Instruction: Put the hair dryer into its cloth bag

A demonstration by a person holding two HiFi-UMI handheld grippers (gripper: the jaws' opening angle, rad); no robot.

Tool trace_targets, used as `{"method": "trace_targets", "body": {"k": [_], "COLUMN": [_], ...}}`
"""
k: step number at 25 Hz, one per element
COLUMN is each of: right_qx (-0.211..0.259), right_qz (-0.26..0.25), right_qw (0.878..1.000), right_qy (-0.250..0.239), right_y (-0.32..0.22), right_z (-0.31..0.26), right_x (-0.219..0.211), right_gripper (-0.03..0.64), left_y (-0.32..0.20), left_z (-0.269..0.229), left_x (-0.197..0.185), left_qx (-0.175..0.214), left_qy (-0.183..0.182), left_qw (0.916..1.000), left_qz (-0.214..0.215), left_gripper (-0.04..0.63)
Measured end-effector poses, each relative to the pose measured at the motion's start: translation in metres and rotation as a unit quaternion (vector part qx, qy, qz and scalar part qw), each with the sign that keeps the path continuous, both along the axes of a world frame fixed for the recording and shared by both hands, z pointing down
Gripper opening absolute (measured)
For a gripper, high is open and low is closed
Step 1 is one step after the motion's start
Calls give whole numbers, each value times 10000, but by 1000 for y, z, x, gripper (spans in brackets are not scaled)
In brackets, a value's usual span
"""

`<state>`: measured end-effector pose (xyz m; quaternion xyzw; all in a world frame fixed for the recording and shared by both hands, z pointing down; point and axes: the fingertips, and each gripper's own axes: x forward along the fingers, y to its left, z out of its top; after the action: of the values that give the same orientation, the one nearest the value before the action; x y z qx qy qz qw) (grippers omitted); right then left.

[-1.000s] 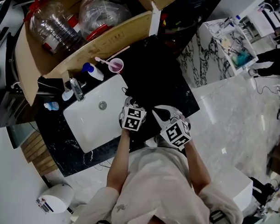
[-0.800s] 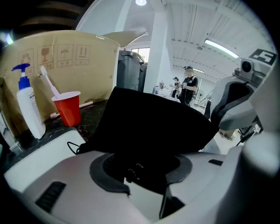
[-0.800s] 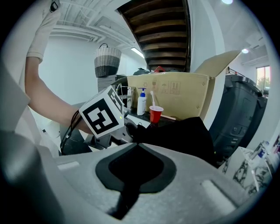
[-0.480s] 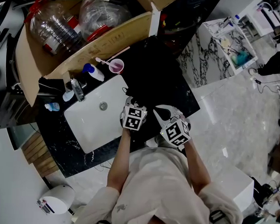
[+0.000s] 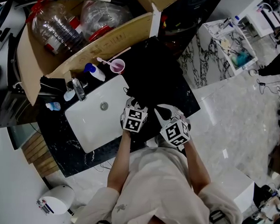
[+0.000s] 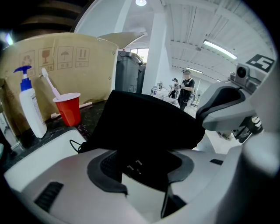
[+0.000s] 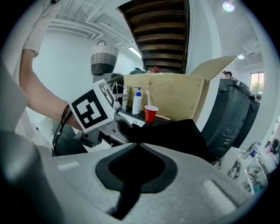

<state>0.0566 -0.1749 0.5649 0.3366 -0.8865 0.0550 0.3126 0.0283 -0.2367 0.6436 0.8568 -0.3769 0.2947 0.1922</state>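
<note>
Lying on the black counter [image 5: 61,148] just right of the white sink [image 5: 91,126], the black cloth bag [image 5: 152,80] sits bunched and partly raised, with both grippers side by side at its near edge. The left gripper [image 6: 142,166] has its jaws apart, having just been opening. The bag's dark fabric lies between them, yet the pads do not press on it, and a pale gap shows on the near side. The right gripper [image 7: 136,148] has its jaws drawn together at the tips, pinching the bag's near edge, with black cloth filling the hollow between its pads. The hair dryer cannot be made out in any view. A thin black cord [image 6: 75,144] loops from the bag's left side onto the sink rim. Past the sink's far edge, a red cup [image 6: 69,109] holding a toothbrush [image 6: 49,83] stands beside a white pump bottle [image 6: 31,109] with a blue top, and a faucet [image 5: 77,88] stands to their left. Behind them is an open cardboard box [image 5: 110,37] with clear plastic bottles inside.
</note>
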Motion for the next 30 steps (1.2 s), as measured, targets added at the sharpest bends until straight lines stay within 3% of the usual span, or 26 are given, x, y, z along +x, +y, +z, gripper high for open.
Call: {"method": "trace_targets", "body": {"k": [10, 30], "right_qx": [91, 409], "right_qz": [120, 414], "right_qw": [9994, 9931], "right_qy": [-309, -1013], "right_y": [2, 2], "right_z": [-14, -52], "right_x": [2, 4], "right_gripper": [21, 21], "left_y": [19, 37], "left_z": [-23, -102], "left_x": [-16, -48], "left_qx": [51, 1211], "left_qy": [15, 596], "left_qw": [9998, 9887], "left_qz": [-197, -654], "left_gripper": [219, 219]}}
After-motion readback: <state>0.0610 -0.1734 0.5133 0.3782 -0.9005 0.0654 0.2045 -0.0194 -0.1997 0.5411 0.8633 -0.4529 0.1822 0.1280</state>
